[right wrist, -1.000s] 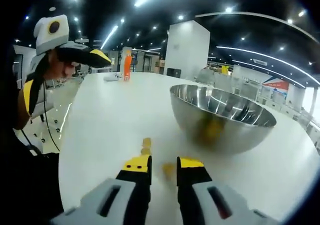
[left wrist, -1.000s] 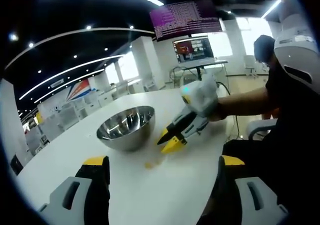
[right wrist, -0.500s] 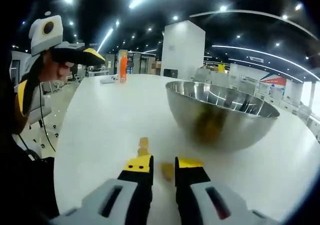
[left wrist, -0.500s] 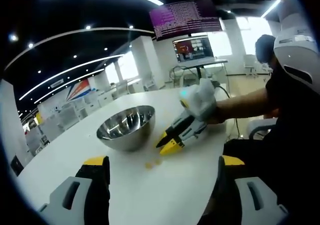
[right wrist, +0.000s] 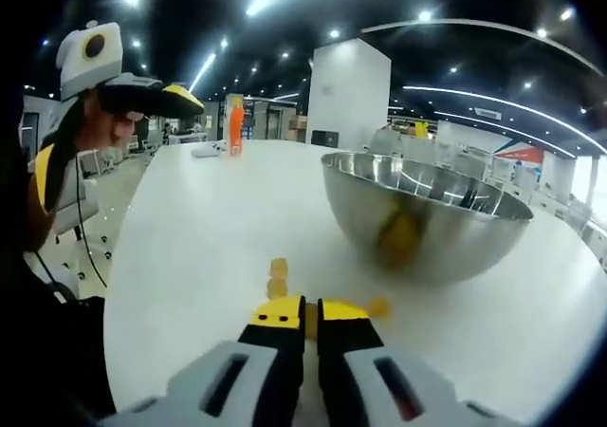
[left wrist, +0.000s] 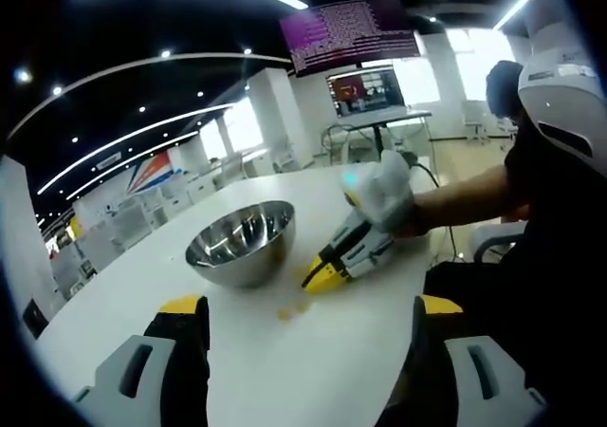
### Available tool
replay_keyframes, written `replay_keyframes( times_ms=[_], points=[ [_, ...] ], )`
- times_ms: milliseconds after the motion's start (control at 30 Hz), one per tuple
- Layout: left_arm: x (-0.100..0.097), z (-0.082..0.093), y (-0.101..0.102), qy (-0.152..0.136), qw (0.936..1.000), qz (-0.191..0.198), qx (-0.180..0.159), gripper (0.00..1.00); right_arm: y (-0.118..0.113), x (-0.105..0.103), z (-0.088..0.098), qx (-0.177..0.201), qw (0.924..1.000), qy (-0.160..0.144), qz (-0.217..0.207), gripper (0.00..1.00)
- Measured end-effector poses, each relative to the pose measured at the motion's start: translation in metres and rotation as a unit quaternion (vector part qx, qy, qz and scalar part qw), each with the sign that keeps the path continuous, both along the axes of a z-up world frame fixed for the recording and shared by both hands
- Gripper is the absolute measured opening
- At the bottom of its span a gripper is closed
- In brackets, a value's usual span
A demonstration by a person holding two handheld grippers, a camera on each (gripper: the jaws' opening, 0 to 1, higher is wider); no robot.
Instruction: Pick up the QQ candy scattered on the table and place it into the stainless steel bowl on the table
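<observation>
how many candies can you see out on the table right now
3 at least. One candy sits between the right hand-held gripper jaws, a second lies just off its right tip, a third just ahead to the left. More may be hidden inside the bowl.

We see a white table [right wrist: 190, 228] with a rounded edge. On it sits a stainless steel bowl [right wrist: 427, 220], upright, seen in the left gripper view too [left wrist: 241, 245]. Yellow QQ candy pieces [right wrist: 278, 277] lie on the tabletop just in front of the bowl, apart from it; another piece [right wrist: 378, 306] lies beside them. At the far end stands an orange bottle [right wrist: 234, 124] near a flat pale item [right wrist: 210, 149].
</observation>
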State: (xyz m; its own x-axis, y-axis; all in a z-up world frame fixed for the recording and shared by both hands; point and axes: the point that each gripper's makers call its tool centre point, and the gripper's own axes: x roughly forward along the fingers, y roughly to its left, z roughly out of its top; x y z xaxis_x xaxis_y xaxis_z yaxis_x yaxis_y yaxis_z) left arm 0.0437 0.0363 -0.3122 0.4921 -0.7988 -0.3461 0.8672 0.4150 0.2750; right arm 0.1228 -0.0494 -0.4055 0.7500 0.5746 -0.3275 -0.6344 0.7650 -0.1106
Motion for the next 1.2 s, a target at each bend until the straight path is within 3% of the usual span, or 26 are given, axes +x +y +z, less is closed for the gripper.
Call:
replay_keyframes(
  times_ms=[233,500,600,667,733,933,1100,1200],
  points=[
    [0.003,-0.001,0.002,0.002,1.0,0.006,0.0,0.89,0.001,-0.004,0.002,0.003,1.0,0.003,0.001,0.04],
    [0.004,-0.001,0.003,0.003,1.0,0.008,-0.002,0.89,0.008,-0.013,0.016,0.025,0.9996,0.005,0.012,0.04],
    [0.005,-0.001,0.004,0.002,0.9999,0.011,0.0,0.89,0.024,-0.035,0.021,0.051,0.9967,0.039,0.049,0.04],
    [0.005,-0.001,0.005,0.002,0.9999,0.012,0.0,0.89,0.032,-0.044,0.031,0.078,0.9939,0.043,0.064,0.04],
    [0.006,0.0,0.005,0.001,0.9999,0.014,-0.002,0.89,0.037,-0.054,0.035,0.077,0.993,0.045,0.078,0.04],
    [0.006,0.001,0.006,0.0,0.9999,0.015,-0.002,0.89,0.054,-0.081,0.071,0.051,0.9916,-0.005,0.119,0.04],
    [0.007,0.001,0.006,0.0,0.9999,0.015,-0.001,0.89,0.07,-0.108,0.108,0.081,0.9831,0.001,0.164,0.04],
    [0.007,0.001,0.005,0.0,0.9999,0.014,-0.001,0.89,0.073,-0.117,0.138,0.086,0.9794,-0.031,0.18,0.04]
  ],
)
